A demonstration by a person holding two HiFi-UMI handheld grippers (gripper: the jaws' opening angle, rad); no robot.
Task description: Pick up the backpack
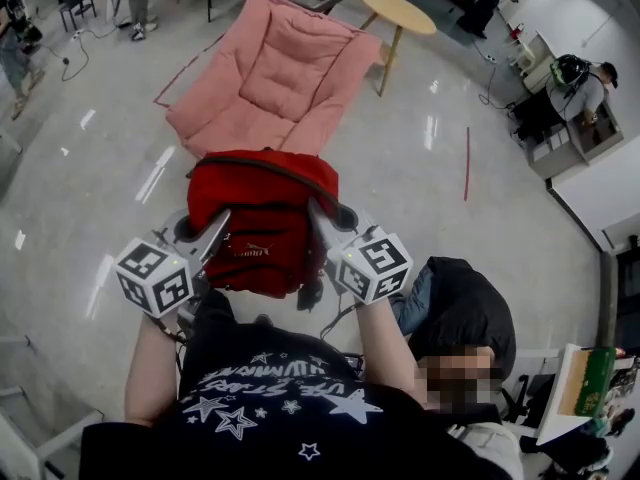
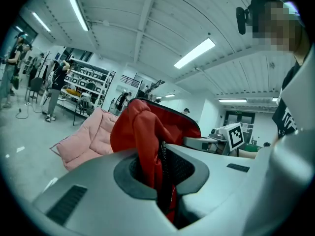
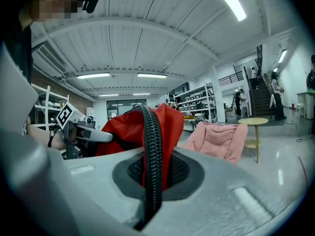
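The room is big, with a shiny pale floor. A pink chair sits on the floor, and a round table stands just beside it. The red backpack is up in the air, in front of the chair and close to the person. It hangs between the two claws. The left claw is closed tight on a fold of red cloth at the backpack's left side. The right claw is closed tight on the backpack's right side, pinching red cloth and a black zipper.
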